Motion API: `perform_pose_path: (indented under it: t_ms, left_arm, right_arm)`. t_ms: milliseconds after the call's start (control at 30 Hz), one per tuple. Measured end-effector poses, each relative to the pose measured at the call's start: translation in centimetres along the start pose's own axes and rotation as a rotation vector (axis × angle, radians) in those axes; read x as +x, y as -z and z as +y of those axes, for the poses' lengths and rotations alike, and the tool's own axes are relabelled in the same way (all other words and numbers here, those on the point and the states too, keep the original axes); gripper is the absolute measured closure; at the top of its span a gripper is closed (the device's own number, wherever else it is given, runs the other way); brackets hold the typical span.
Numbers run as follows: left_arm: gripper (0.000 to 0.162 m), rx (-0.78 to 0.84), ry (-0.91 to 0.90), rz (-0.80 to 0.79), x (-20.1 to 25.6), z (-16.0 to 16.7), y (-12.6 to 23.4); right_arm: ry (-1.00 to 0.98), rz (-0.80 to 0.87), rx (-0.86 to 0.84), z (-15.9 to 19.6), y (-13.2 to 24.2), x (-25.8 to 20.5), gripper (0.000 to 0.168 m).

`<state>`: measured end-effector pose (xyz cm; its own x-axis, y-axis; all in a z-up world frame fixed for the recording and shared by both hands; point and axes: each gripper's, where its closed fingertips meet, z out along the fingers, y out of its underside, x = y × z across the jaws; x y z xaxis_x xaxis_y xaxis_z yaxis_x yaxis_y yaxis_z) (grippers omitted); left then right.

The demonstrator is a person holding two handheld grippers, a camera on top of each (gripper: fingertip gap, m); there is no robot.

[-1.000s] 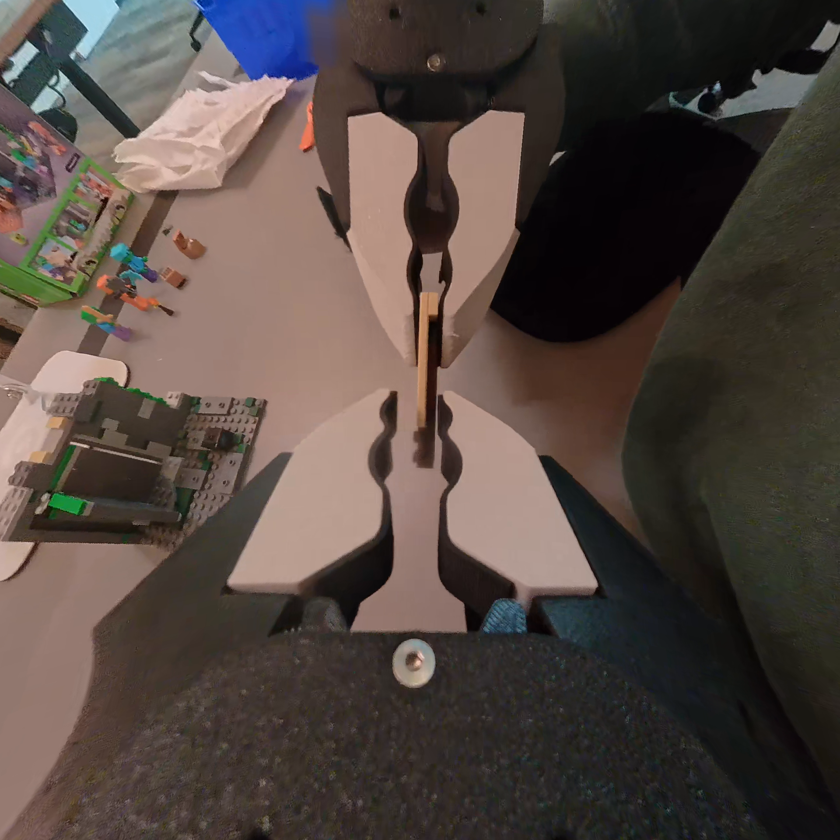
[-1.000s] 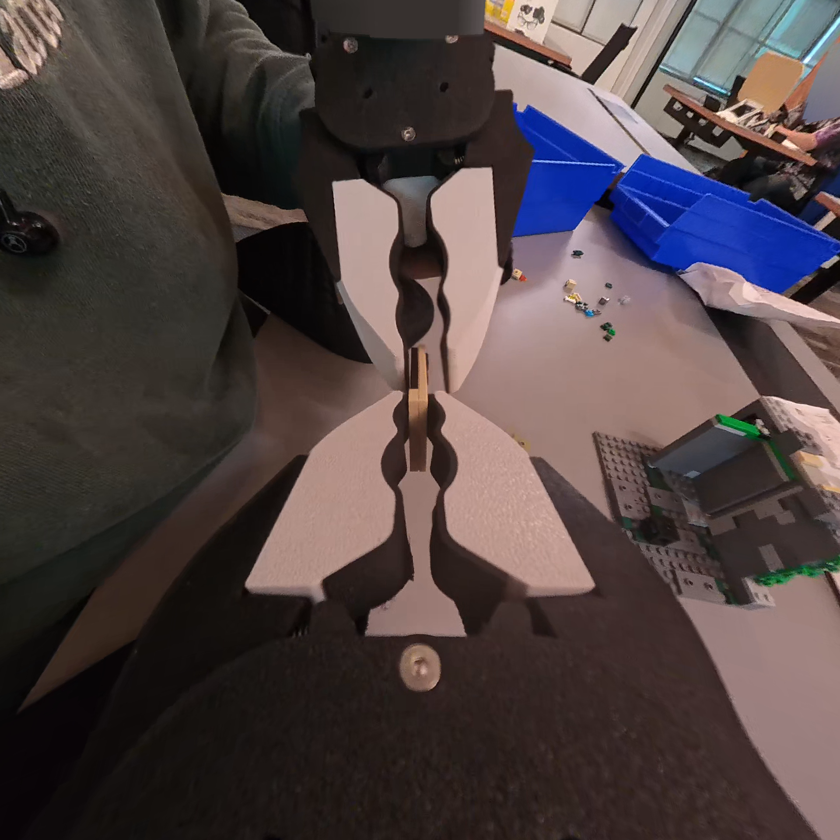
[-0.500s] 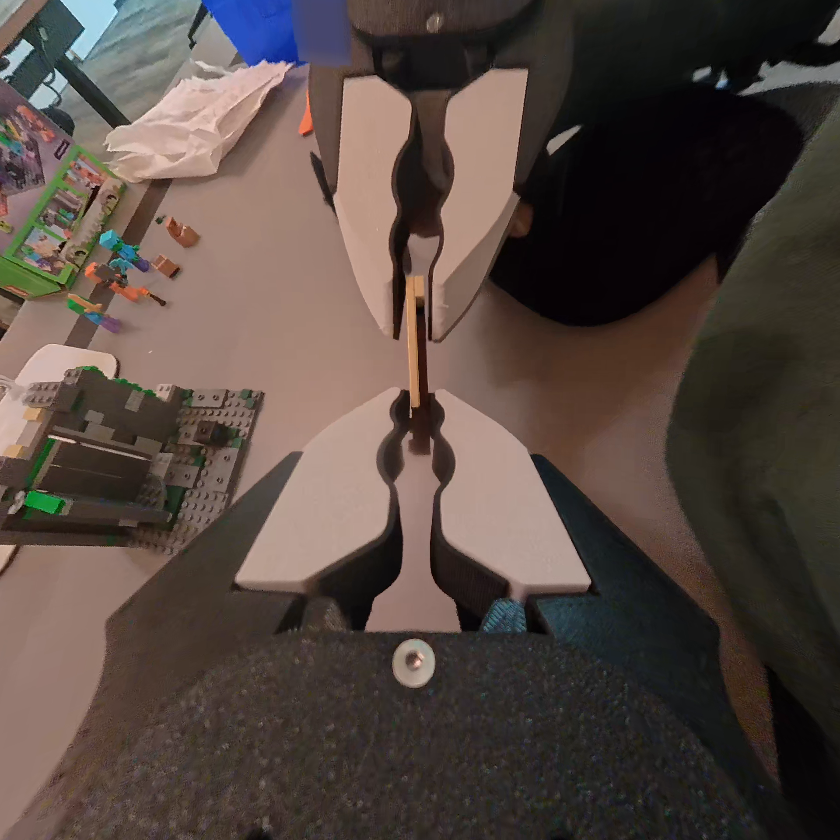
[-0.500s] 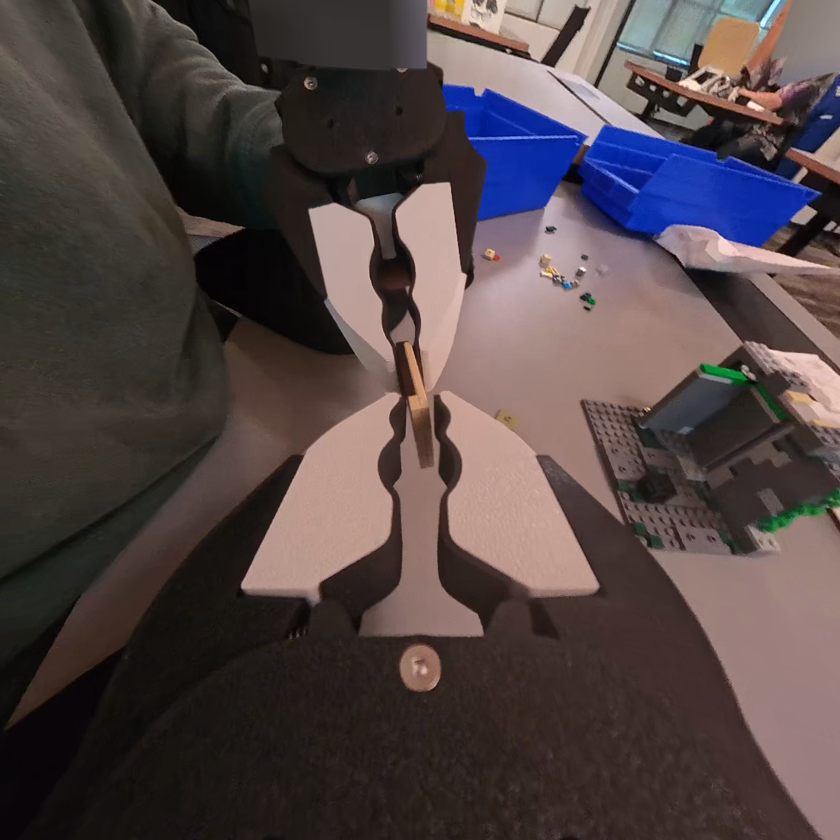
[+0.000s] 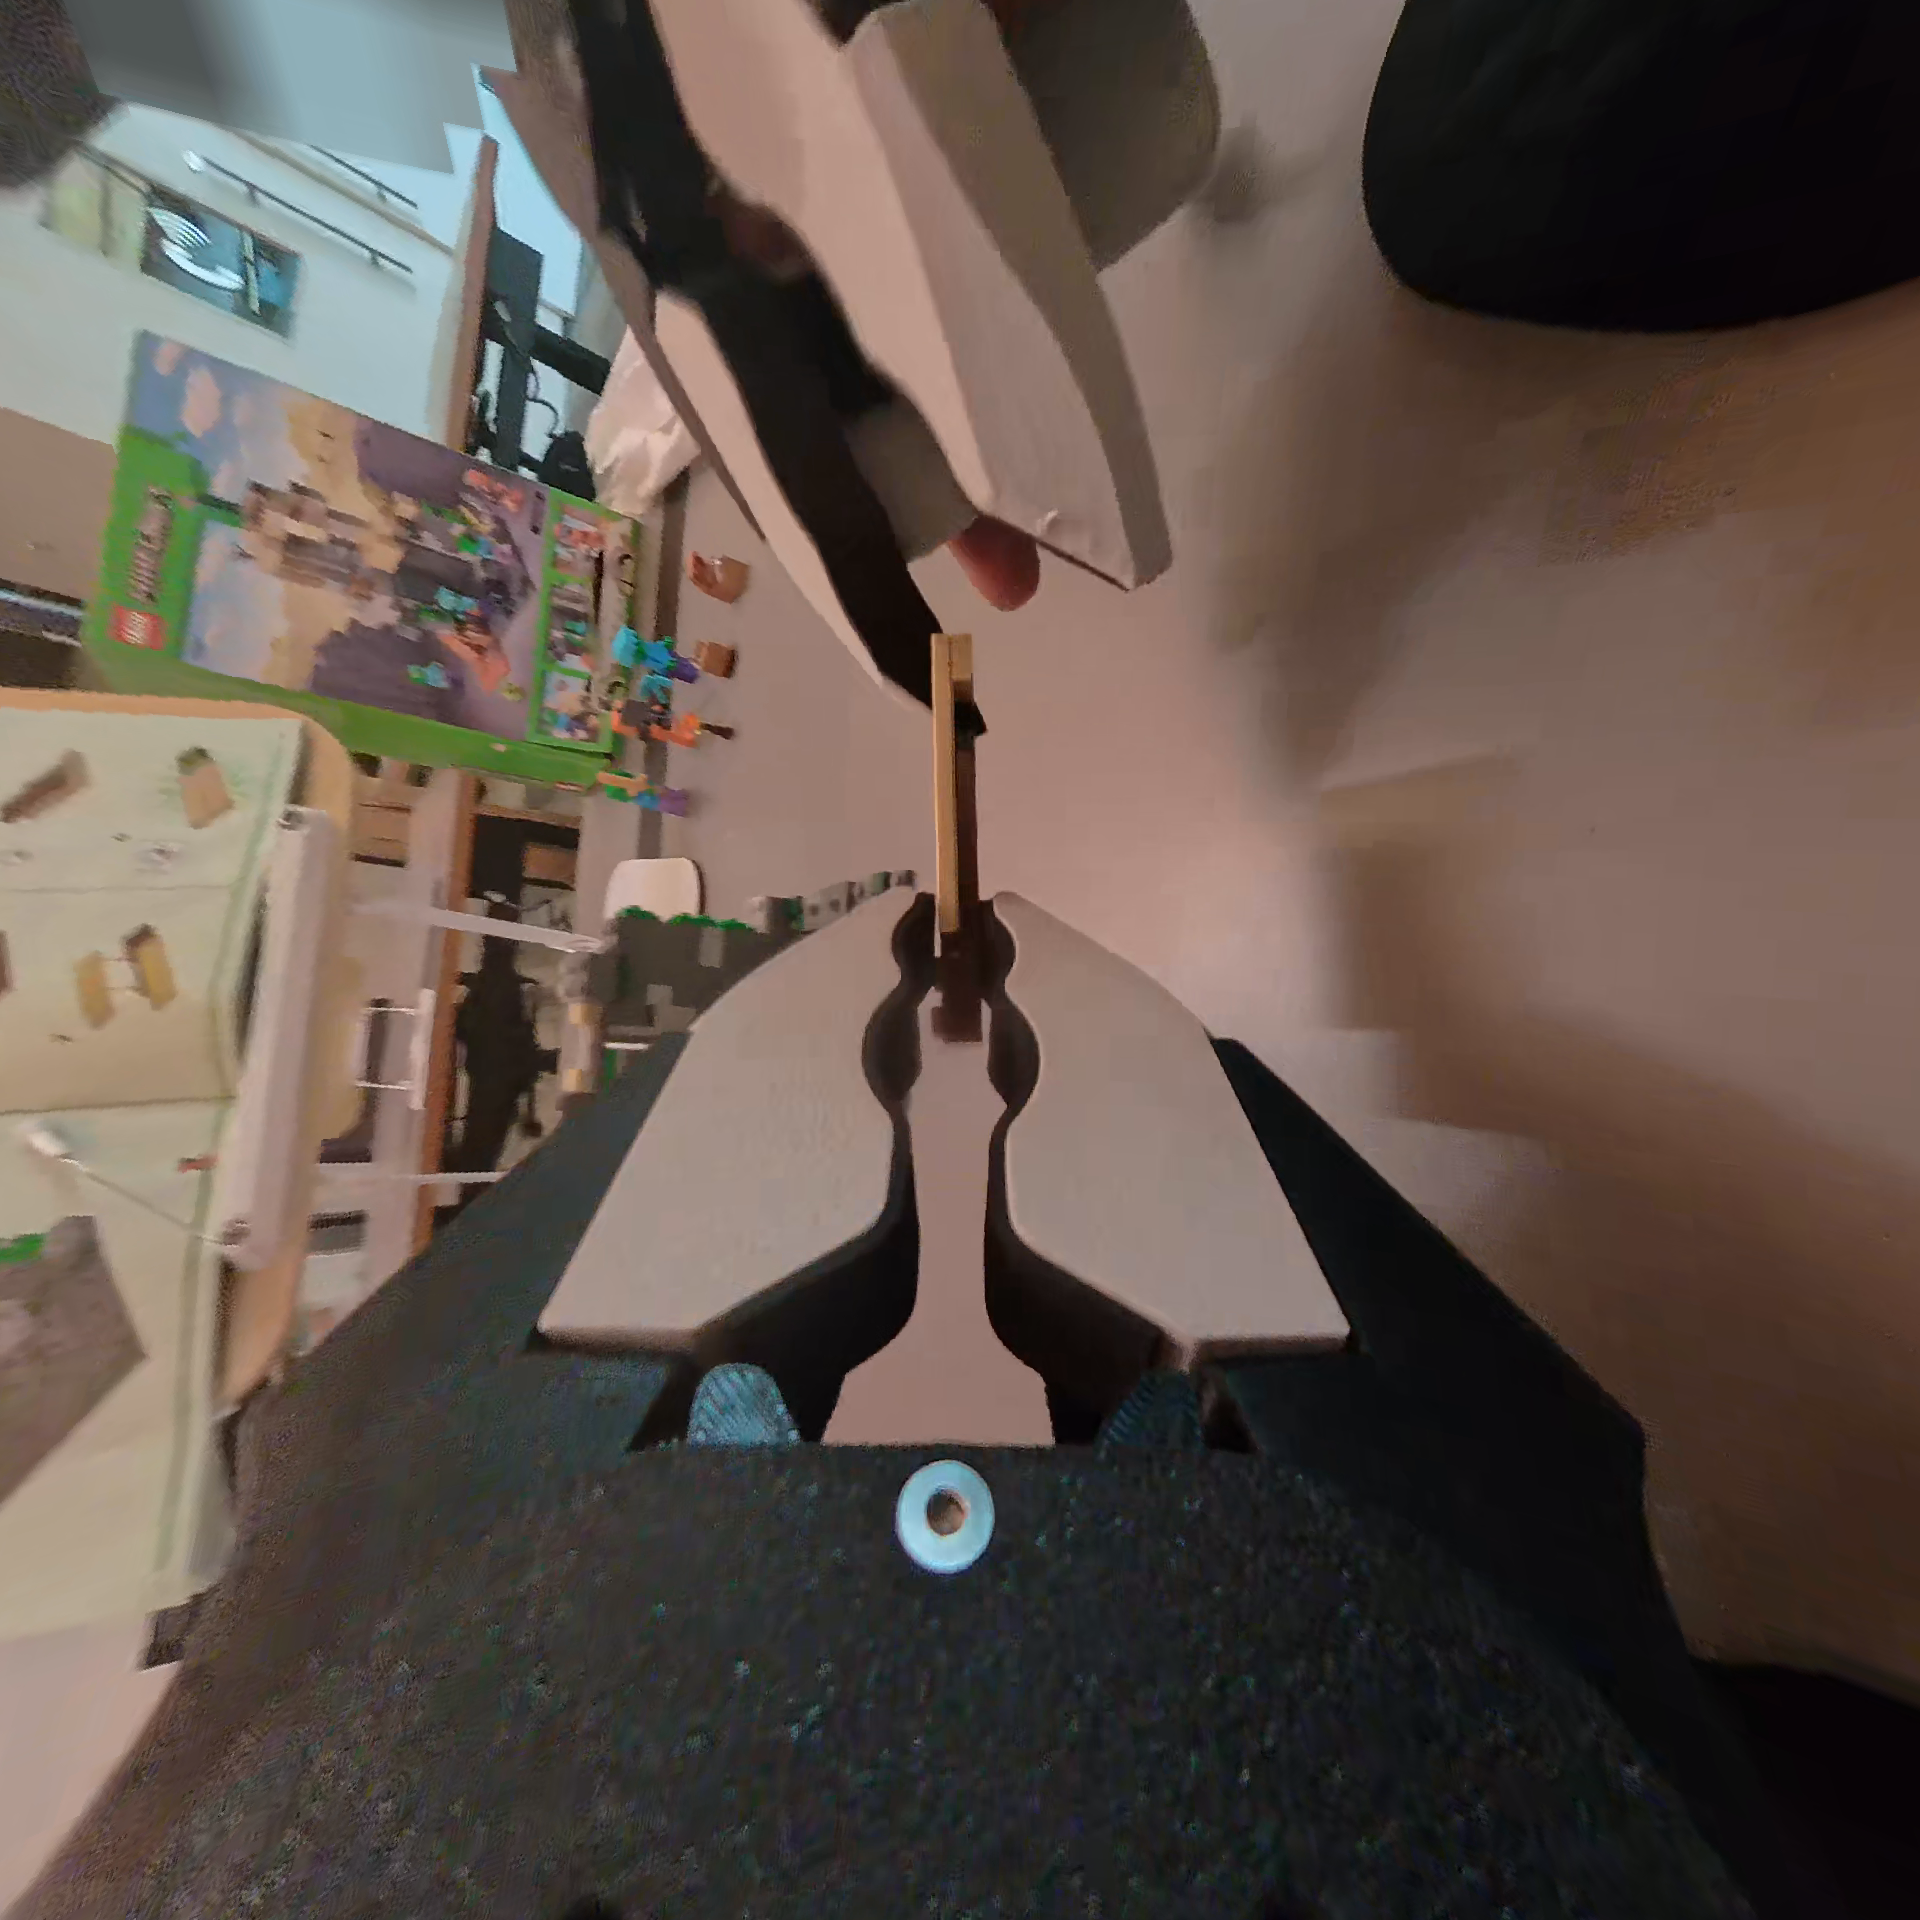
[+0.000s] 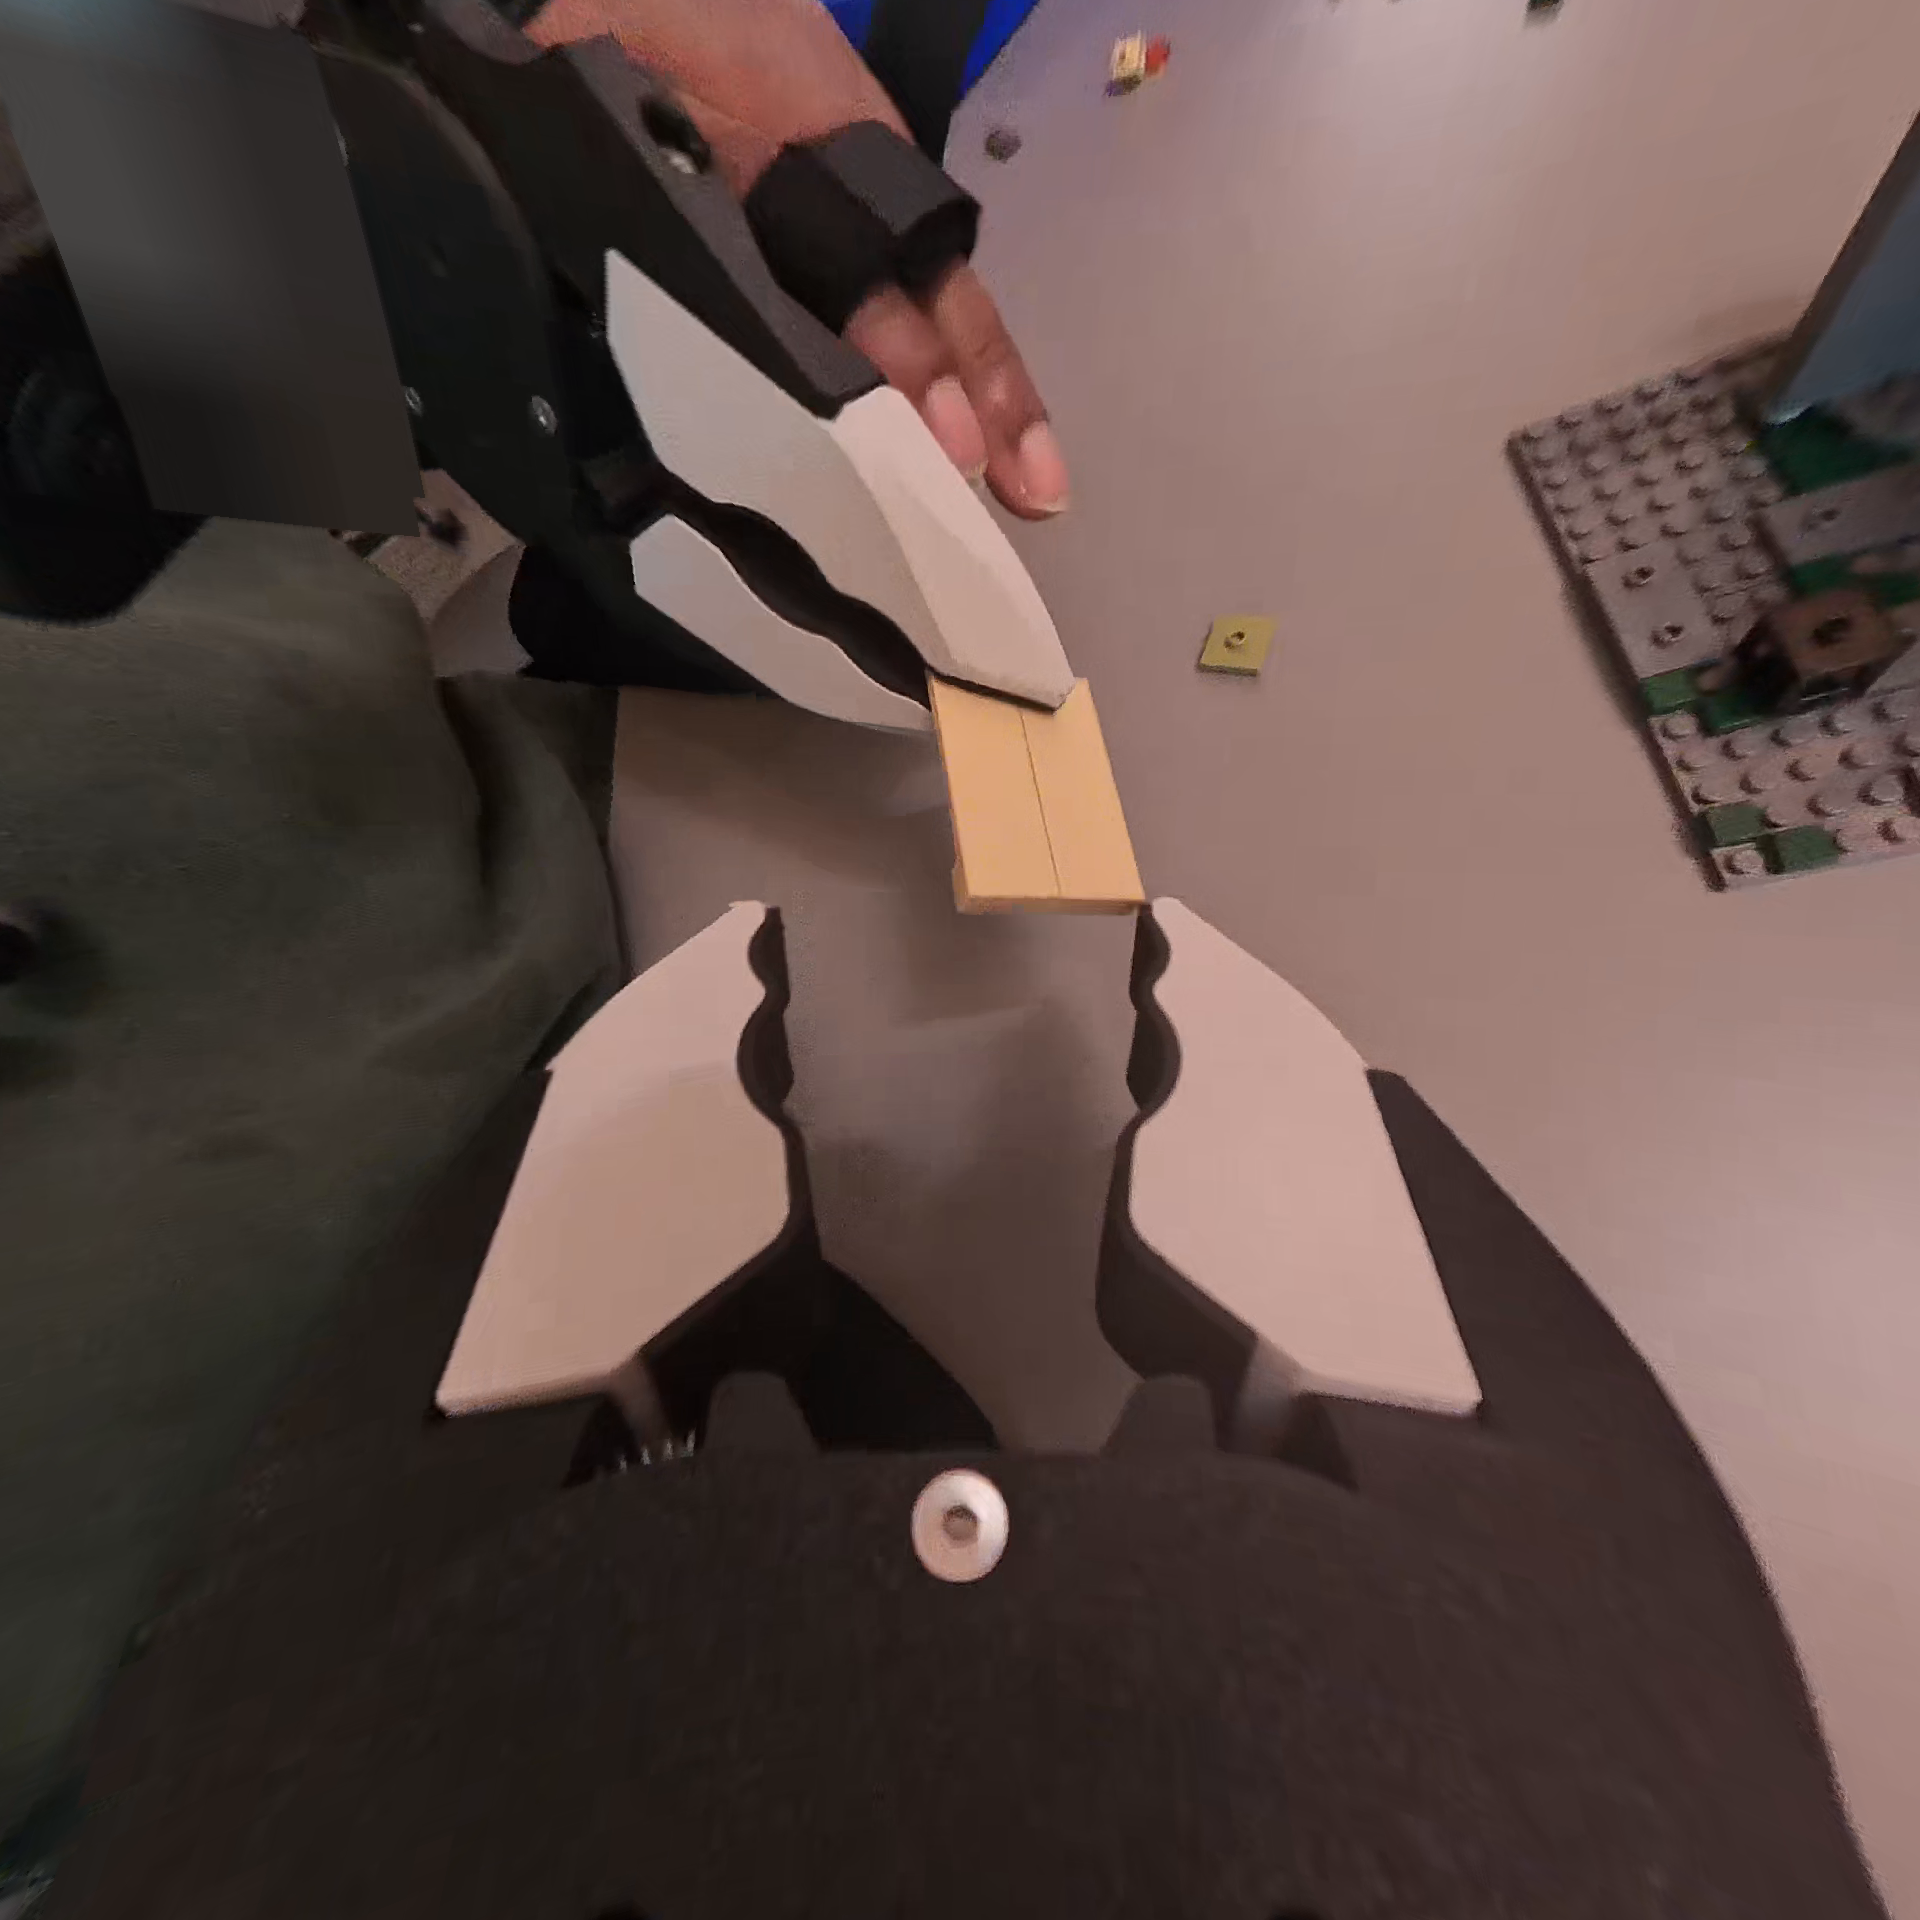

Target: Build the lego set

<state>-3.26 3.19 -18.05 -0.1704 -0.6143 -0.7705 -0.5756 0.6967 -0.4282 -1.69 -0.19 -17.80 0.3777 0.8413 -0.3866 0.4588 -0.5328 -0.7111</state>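
A flat tan plate piece with a dark piece on its back (image 5: 948,790) is held above the grey table. My left gripper (image 5: 954,914) is shut on its near end, and I see it edge-on there. In the right wrist view the plate's (image 6: 1039,810) flat tan face shows two strips side by side. The left gripper (image 6: 987,696) clamps its far end there. My right gripper (image 6: 951,914) is open and empty, its tips just short of the plate's near edge. One of its fingers (image 5: 1018,416) shows tilted at the top of the left wrist view.
The partly built grey and green model on its studded baseplate (image 6: 1662,582) lies right of the grippers and also shows in the left wrist view (image 5: 686,956). A small olive tile (image 6: 1236,646) lies on the table. The set box (image 5: 343,582) and minifigures (image 5: 655,686) stand farther off. A hand (image 6: 966,374) holds the left gripper. My hands' fingertips stand some 4 centimeters from each other.
My right gripper has opened and let go of the tan plate, which both grippers held before. The left gripper keeps it and has rolled, so the plate's flat face now faces the right camera.
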Motion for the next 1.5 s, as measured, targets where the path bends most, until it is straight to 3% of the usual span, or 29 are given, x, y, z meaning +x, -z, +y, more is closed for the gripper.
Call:
perform_pose_path:
  t_ms: [333,400,467,500,600,767,900,1000,1133,1500]
  left_arm:
    - [0.154,-0.036,-0.132,-0.095,-0.7,0.0,-0.2]
    - [0.154,-0.028,-0.139,-0.093,-0.6,-0.2,-0.2]
    - [0.154,-0.025,-0.123,-0.087,-0.5,-0.1,-0.3]
    - [0.154,-0.001,-0.084,-0.07,-0.3,-0.2,-0.2]
    - [0.124,0.021,0.137,0.045,0.5,0.5,0.1]
    - [0.128,0.156,0.631,0.238,0.3,1.4,1.3]
    - [0.127,0.153,0.828,0.364,0.8,2.2,1.1]
    - [0.128,0.132,0.823,0.388,1.4,2.4,0.6]
    - [0.145,0.118,0.764,0.382,1.5,2.4,0.1]
    - [0.146,0.098,0.647,0.445,2.8,2.8,-1.4]
  right_arm:
    - [0.027,0.018,-0.18,-0.6,-0.5,1.6,0.109]
    - [0.046,-0.003,-0.189,-0.5,-0.9,1.6,0.131]
    - [0.078,-0.008,-0.18,-0.5,-1.1,1.8,0.132]
    - [0.098,-0.003,-0.181,-0.4,-1.2,2.0,0.132]
    - [0.214,0.05,-0.183,0.2,-1.1,3.0,0.132]
    - [0.408,0.195,-0.218,1.4,-1.9,5.0,0.132]
    - [0.483,0.224,-0.176,0.6,-2.7,5.2,0.132]
    - [0.508,0.227,-0.156,0.0,-2.9,4.8,0.132]
    - [0.535,0.241,-0.157,-0.2,-3.0,4.6,0.132]
    - [0.479,0.255,-0.196,1.3,-2.5,5.3,0.122]
